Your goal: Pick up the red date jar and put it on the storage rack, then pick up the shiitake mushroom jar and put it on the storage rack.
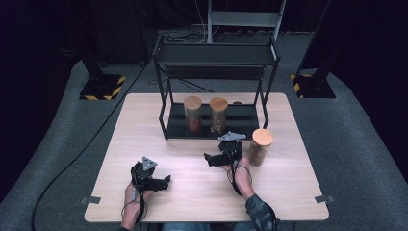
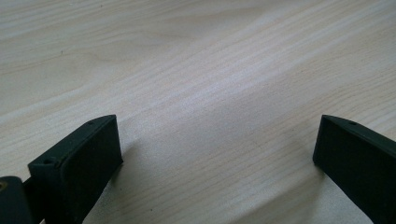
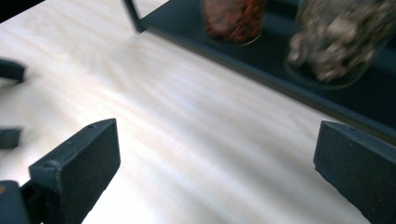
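Nearest the person, the left gripper (image 1: 166, 182) rested low over the bare front part of the counter (image 1: 192, 192), its jaws spread wide with nothing but wood grain between them in the left gripper view. It was well apart from every jar.

Farther in, the right gripper (image 1: 208, 158) hovered over the middle of the counter, jaws likewise wide and empty, and pointed toward the counter's left side. That pointing was the relation that mattered: the loose jar (image 1: 260, 147), a tall upright glass cylinder with a wooden lid and brown contents, stood just beside the right gripper's body on its outer, right-hand side, behind the jaws, not in front of them. The right hand (image 1: 239, 169) was plainly the nearer one, yet the jaws faced away from the jar, so a grasp would probably call for swinging the gripper round to the right first. The jar's long axis ran vertical, which would suit a level, sideways approach to its wall.

Beyond both, the black rack (image 1: 216, 126) held two more lidded jars on its lower shelf, the red-filled jar (image 1: 193, 114) to the left and the pale-filled jar (image 1: 218, 115) beside it; the right gripper view showed their bases beyond the shelf's edge.
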A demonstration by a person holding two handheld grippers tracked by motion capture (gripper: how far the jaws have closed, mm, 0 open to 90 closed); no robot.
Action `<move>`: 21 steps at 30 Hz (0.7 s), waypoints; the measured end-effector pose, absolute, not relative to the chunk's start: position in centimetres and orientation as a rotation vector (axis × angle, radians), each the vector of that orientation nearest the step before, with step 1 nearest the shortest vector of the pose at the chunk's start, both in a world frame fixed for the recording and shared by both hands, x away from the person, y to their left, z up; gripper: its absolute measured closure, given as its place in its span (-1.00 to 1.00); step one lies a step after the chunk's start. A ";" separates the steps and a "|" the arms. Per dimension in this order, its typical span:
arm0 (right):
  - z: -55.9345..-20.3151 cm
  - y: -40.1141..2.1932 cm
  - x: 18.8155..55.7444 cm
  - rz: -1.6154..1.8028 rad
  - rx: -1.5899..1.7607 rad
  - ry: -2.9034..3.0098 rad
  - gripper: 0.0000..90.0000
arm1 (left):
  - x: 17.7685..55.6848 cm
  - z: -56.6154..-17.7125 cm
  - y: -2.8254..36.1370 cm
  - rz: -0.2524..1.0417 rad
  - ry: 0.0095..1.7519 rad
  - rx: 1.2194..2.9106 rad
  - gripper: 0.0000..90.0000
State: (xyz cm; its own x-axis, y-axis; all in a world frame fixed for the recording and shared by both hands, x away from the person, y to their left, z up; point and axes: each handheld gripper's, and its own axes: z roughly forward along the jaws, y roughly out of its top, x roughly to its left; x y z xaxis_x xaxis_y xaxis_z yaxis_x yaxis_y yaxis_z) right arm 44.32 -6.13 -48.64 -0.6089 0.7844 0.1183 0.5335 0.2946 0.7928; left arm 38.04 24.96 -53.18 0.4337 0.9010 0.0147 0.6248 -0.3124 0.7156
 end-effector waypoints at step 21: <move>-50.0 -9.9 36.8 1.189 1.096 2.354 -1.00 | 38.0 -53.2 25.0 0.559 1.278 2.052 -0.99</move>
